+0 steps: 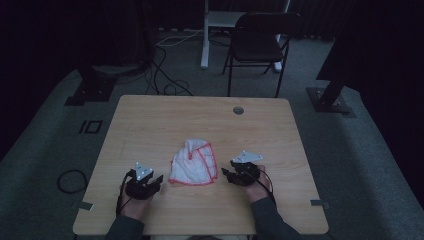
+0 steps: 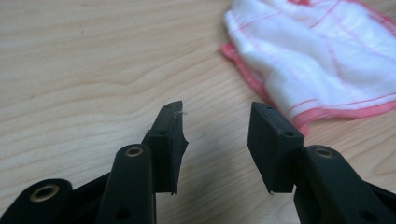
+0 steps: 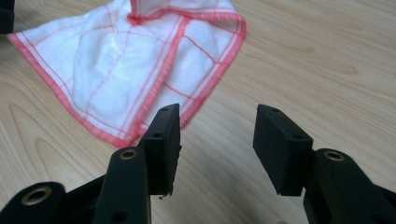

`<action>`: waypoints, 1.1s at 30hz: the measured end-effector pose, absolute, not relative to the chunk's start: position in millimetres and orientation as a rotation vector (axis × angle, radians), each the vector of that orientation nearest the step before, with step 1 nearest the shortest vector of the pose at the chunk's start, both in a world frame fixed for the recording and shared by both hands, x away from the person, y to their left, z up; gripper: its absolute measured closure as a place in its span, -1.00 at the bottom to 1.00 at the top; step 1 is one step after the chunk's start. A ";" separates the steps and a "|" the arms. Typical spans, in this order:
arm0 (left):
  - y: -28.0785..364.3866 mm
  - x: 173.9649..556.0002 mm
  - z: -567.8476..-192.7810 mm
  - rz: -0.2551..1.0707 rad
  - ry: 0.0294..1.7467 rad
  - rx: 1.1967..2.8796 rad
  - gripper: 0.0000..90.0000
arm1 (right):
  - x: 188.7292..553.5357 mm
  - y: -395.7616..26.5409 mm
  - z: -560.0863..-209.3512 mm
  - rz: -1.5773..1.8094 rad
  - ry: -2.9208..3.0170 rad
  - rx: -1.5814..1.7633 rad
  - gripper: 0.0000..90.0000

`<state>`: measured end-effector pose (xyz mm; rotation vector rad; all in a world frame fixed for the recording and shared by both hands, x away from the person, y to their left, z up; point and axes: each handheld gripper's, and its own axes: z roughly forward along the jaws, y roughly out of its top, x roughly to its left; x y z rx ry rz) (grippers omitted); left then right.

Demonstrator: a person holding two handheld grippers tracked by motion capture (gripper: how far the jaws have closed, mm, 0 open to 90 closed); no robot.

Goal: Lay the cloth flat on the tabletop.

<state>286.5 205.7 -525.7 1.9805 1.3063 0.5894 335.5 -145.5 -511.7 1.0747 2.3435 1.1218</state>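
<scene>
I see the white cloth (image 1: 194, 164) with red stitched edging, bearing no legible writing, lying crumpled near the middle of the wooden table (image 1: 150, 120), between my left gripper (image 1: 159, 179) and right gripper (image 1: 225, 172), both spread apart and holding nothing.

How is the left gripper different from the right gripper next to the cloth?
The left gripper sits at the cloth's left edge, the right gripper at its right edge. Seen from above, the left gripper points right and the right gripper points left, so they face each other. Both have black jaws standing open with nothing between them, and neither touches the cloth.
</scene>
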 end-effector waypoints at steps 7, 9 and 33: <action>192.7 281.3 -512.0 0.599 1.240 1.966 0.33 | 339.3 -132.5 -503.4 1.136 2.343 1.058 0.19; 186.8 281.5 -509.8 0.588 1.211 1.976 0.34 | 341.5 -129.9 -502.3 1.146 2.342 1.063 0.21; 110.1 294.7 -519.0 0.512 0.987 2.068 0.33 | 361.4 -105.8 -492.2 1.138 2.339 1.045 0.29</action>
